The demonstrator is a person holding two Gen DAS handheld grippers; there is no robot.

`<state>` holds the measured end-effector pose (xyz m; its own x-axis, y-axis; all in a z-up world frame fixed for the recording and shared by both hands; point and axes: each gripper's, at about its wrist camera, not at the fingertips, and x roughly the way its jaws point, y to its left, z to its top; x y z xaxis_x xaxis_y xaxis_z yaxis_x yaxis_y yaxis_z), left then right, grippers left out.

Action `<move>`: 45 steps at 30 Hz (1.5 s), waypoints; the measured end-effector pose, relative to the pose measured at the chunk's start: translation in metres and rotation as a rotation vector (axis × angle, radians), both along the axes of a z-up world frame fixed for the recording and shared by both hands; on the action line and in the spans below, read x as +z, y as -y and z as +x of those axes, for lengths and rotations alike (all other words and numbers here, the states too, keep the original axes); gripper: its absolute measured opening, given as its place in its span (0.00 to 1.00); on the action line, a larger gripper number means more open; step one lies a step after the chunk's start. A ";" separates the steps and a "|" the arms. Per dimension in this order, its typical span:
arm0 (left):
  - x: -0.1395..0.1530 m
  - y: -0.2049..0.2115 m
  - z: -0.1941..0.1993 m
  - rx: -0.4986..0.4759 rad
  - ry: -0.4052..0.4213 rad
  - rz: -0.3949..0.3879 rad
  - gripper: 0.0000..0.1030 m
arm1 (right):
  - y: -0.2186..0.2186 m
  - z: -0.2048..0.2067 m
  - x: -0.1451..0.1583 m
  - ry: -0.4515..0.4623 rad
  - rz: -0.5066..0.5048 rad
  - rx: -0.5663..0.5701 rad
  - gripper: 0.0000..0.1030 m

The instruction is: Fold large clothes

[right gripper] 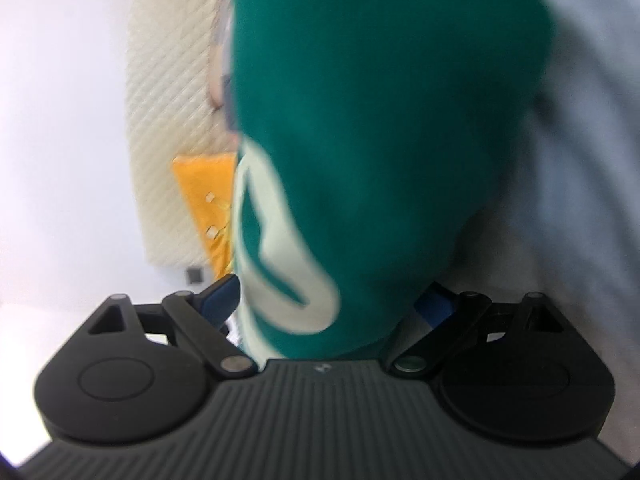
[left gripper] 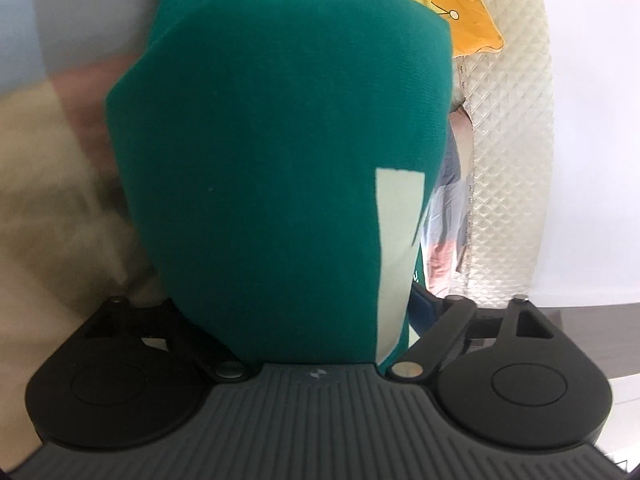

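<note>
A green garment (left gripper: 280,120) with a pale printed patch (left gripper: 396,240) bulges up right in front of the left wrist camera. It fills the whole gap of my left gripper (left gripper: 292,280) and hides the fingers, apart from a dark blue sliver at the right. In the right wrist view, which is blurred, the same green garment (right gripper: 380,100) with a cream print (right gripper: 280,272) is bunched between the two blue fingers (right gripper: 224,300). It reaches both of them, and my right gripper (right gripper: 328,284) stands wide around the thick wad.
A cream quilted panel (left gripper: 508,140) and a yellow cloth (left gripper: 460,12) hang by a white wall; both also show in the right wrist view, the quilted panel (right gripper: 160,120) and yellow cloth (right gripper: 200,192). Blurred beige fabric (left gripper: 40,200) lies left. Pale grey-blue fabric (right gripper: 580,160) fills the right.
</note>
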<state>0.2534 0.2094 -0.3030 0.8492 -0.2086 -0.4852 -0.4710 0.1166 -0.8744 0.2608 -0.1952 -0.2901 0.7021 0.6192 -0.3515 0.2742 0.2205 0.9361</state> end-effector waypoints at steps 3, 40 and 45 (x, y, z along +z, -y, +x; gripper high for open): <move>0.005 0.003 0.003 -0.003 -0.011 0.044 0.73 | 0.008 0.000 0.001 -0.002 -0.003 -0.043 0.91; 0.051 0.037 0.007 -0.044 0.007 0.343 0.50 | 0.010 0.031 0.019 0.122 -0.074 -0.063 0.61; 0.072 0.045 -0.001 -0.042 0.040 0.396 0.49 | 0.013 0.020 0.039 0.204 -0.111 -0.023 0.56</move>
